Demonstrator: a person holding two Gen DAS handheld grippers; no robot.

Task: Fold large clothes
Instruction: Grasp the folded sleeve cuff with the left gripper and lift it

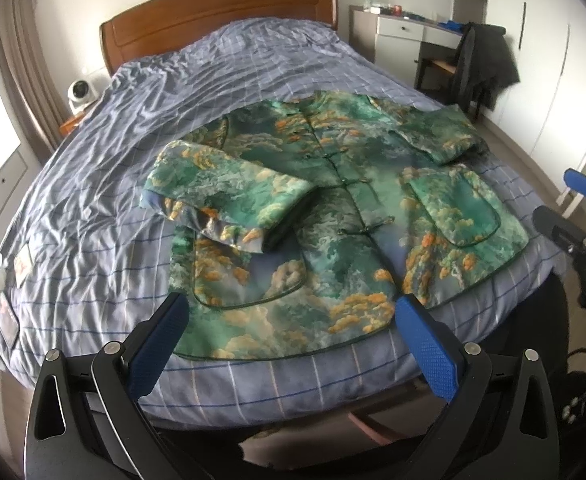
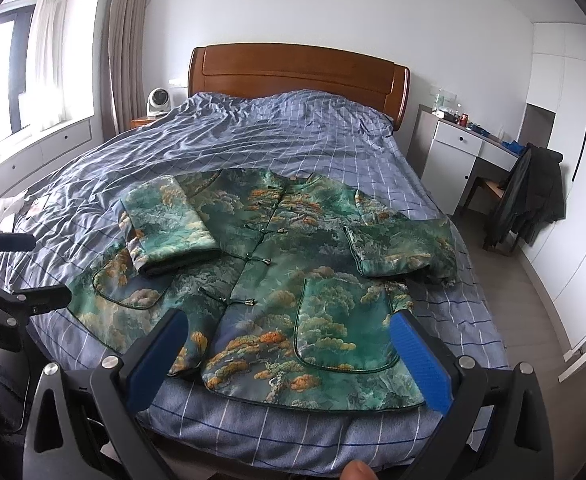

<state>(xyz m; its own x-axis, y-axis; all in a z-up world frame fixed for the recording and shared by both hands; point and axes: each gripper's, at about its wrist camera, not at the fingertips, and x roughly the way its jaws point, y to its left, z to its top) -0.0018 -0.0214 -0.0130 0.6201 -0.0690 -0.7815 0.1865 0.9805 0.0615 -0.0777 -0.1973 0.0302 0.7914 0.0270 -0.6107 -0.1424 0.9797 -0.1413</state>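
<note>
A green jacket (image 1: 333,200) with orange cloud print lies face up on the bed, buttons closed, both sleeves folded in over its front. It also shows in the right wrist view (image 2: 277,264). My left gripper (image 1: 293,332) is open and empty, above the jacket's near left hem. My right gripper (image 2: 289,344) is open and empty, above the near right hem by the pocket. The right gripper shows at the right edge of the left wrist view (image 1: 573,216), the left gripper at the left edge of the right wrist view (image 2: 17,280).
The bed (image 2: 293,136) has a rumpled blue checked cover and a wooden headboard (image 2: 297,72). A white desk (image 2: 461,148) and a chair with a dark coat (image 2: 533,196) stand to the right. A small fan (image 2: 159,100) sits by the window side.
</note>
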